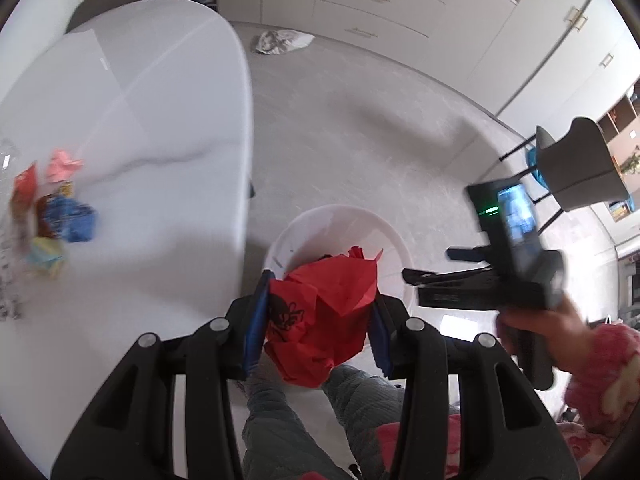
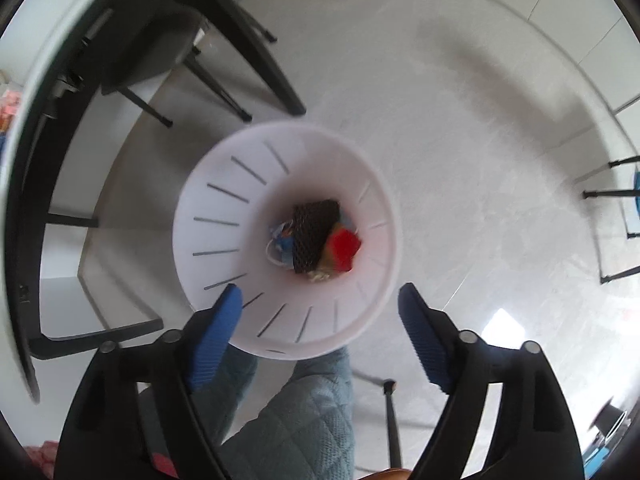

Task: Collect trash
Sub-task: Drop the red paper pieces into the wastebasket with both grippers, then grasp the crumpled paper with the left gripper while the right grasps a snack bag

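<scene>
Home kitchen; drawer cabinets, dining table

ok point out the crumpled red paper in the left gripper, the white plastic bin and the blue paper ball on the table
crumpled red paper (image 1: pixel 320 312), left wrist view, its middle
white plastic bin (image 2: pixel 224 208), right wrist view, inner wall
blue paper ball (image 1: pixel 76 220), left wrist view, its middle

White table, grey chair, possibly cabinets

No readable text, brand or number in either view. Only mark: a black drawn figure, octopus- or spider-like, on the red paper; no letters with it. Wrappers on the counter have print, too blurred to read. Small screen on the right gripper shows a picture and a green light, no legible characters.
</scene>
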The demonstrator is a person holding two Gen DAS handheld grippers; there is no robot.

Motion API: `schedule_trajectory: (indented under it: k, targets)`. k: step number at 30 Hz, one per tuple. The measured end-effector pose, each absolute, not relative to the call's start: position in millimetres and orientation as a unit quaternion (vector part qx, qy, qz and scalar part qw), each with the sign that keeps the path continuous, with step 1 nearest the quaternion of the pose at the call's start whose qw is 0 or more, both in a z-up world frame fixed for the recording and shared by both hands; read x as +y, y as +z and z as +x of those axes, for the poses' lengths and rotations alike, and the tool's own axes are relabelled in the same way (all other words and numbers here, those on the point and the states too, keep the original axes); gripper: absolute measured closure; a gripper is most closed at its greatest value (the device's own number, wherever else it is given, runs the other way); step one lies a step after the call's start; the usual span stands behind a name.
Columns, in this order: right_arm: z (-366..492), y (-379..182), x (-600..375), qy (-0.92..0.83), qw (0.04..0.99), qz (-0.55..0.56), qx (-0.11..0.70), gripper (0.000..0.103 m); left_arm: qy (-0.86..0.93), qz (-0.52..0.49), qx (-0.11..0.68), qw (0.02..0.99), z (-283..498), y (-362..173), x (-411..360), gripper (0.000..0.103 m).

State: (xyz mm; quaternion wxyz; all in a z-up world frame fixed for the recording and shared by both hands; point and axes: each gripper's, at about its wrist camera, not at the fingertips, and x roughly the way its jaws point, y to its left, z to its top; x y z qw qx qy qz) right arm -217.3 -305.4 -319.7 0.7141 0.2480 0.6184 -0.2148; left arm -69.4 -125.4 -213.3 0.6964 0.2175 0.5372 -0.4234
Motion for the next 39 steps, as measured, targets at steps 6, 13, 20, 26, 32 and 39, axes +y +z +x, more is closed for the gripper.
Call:
schedule_trajectory:
  k: [6, 13, 20, 26, 32, 39]
  targets:
    - [-238.1, -289.1, -317.3, -0.22, 0.732, 0.235, 0.6, 0.015, -0.42, 0.242, 0.552, 0.678, -84.4, -249.6, -155.9, 0.061]
    - [-251.5, -289.8, -327.7, -0.219, 0.73, 0.229, 0.606, 0.015, -0.418, 0.25, 0.562, 0.668, -94.8, -269.9, -172.0, 0.059]
    - [-252.8, -292.8, -332.9, -0.217, 0.729, 0.226, 0.609, 0.015, -0.405, 0.25, 0.564, 0.675, -105.9, -267.8, -176.1, 0.017]
    - [-249.5, -289.3, -328.4, -0.214, 0.735, 0.217, 0.606, 0.013, -0.399, 0.237, 0.576, 0.673, -104.4, -264.2, -174.8, 0.008]
    - [-243.1, -281.0, -322.2, -0.208, 0.741, 0.209, 0.603, 0.012, -0.394, 0.227, 0.572, 0.682, -97.5, -253.6, -165.0, 0.008]
    - [-204.5, -247.2, -306.4, -0.187, 0.77, 0.191, 0.58, 0.012, -0.387, 0.209, 0.531, 0.725, -81.4, -203.6, -130.2, 0.008]
